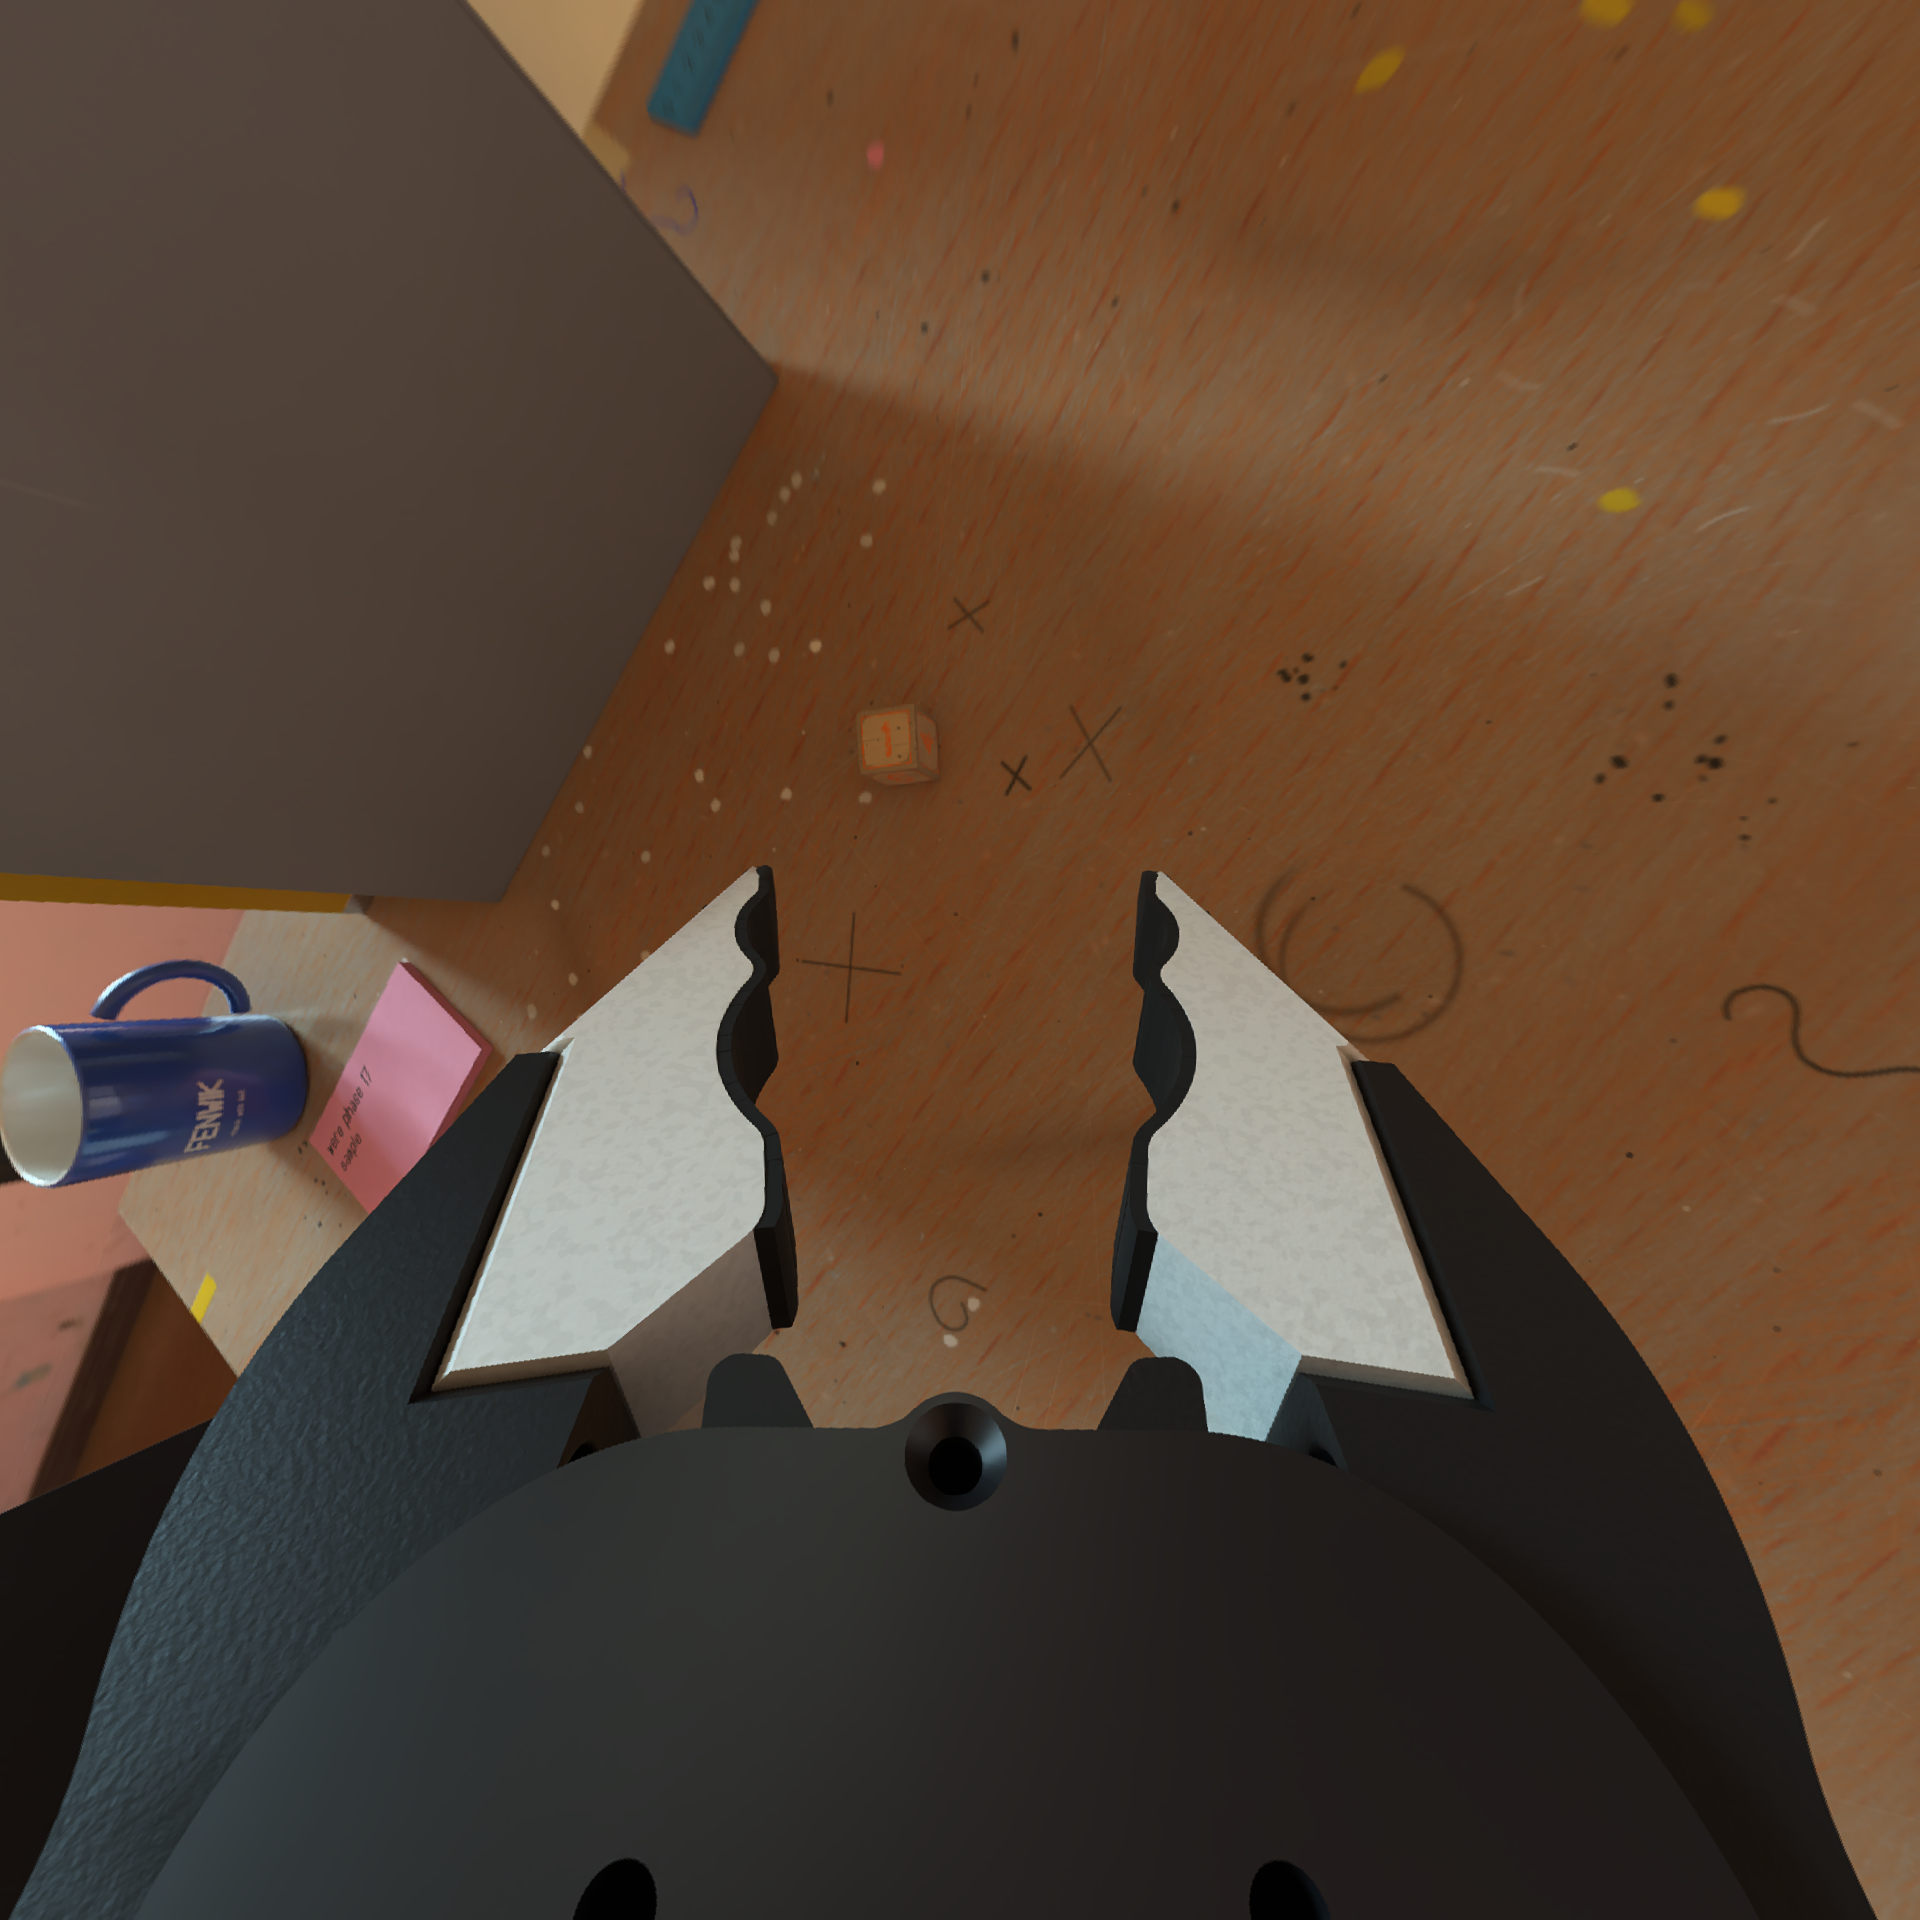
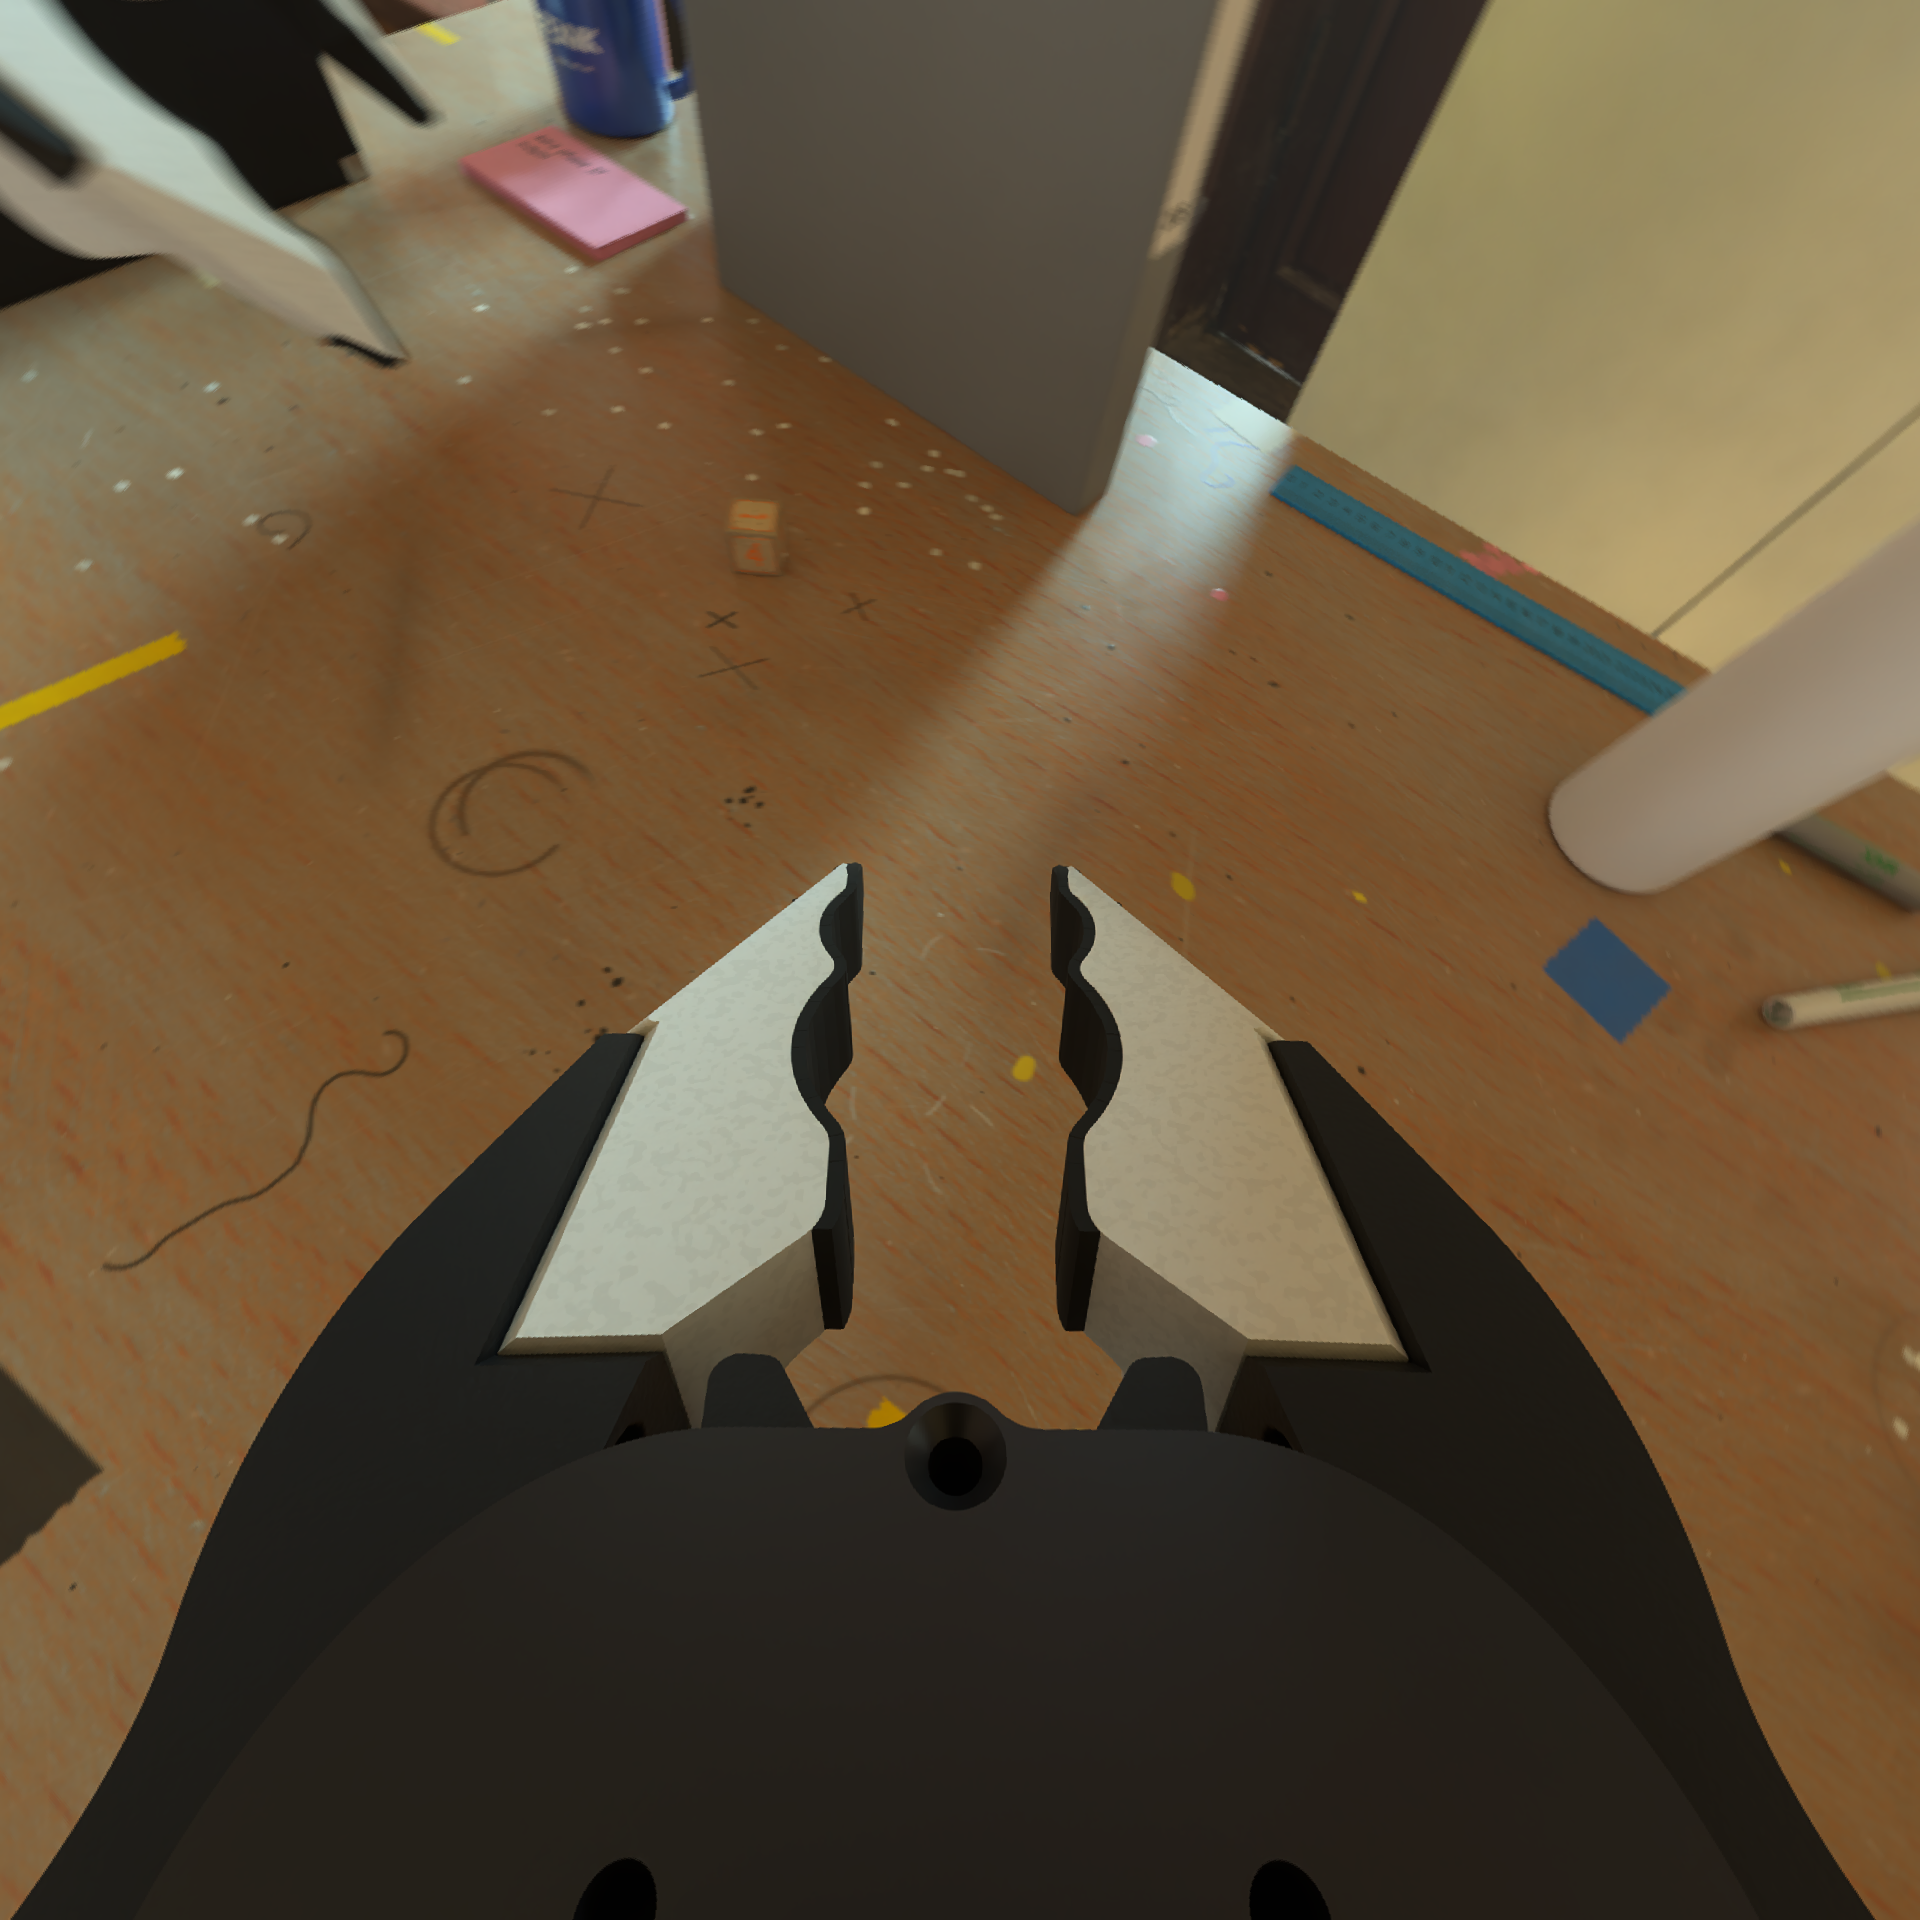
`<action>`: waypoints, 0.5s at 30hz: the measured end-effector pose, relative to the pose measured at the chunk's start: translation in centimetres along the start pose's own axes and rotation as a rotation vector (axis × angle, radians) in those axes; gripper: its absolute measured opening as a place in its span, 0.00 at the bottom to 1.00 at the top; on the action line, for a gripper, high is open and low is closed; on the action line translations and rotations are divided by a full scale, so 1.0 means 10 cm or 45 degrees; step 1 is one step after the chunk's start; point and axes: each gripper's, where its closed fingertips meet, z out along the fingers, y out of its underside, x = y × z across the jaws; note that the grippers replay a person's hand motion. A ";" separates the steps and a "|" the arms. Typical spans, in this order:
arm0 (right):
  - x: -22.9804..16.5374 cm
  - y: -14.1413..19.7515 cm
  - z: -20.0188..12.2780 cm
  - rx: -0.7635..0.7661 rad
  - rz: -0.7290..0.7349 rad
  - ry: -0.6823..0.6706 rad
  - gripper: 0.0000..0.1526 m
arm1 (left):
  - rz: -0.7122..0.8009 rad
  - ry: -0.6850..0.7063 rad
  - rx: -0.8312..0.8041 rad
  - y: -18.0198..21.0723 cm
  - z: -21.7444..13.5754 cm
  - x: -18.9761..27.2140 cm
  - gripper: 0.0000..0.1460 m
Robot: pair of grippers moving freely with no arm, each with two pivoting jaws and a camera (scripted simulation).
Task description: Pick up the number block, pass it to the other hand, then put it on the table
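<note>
The number block (image 1: 897, 744) is a small pale wooden cube with orange markings. It sits on the wooden table (image 1: 1351, 520), ahead of my left gripper (image 1: 954, 878) and a little to its left. The left gripper is open, empty and high above the table. In the right wrist view the block (image 2: 755, 536) lies far ahead, near the base of a grey box (image 2: 935, 229). My right gripper (image 2: 954, 873) is open and empty above the table. The left gripper (image 2: 208, 177) also shows at the top left of the right wrist view.
The tall grey box (image 1: 312, 416) stands left of the block. A blue mug (image 1: 156, 1081) and a pink notepad (image 1: 400, 1086) lie at the left. A blue ruler (image 2: 1475, 587), a white cylinder (image 2: 1745, 727), pens (image 2: 1839, 1003) and a blue square (image 2: 1607, 979) are at the right.
</note>
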 end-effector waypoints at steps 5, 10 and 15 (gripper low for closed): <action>-0.37 -0.16 -0.05 0.060 -0.083 -0.070 0.23 | -0.019 0.012 -0.227 0.03 0.44 -0.10 0.48; -0.41 -0.17 -0.05 0.077 -0.082 -0.090 0.23 | -0.089 0.086 -0.468 0.17 0.96 -0.21 0.48; -0.37 -0.13 -0.04 0.071 -0.078 -0.101 0.22 | -0.165 0.168 -0.583 0.23 1.37 -0.24 0.48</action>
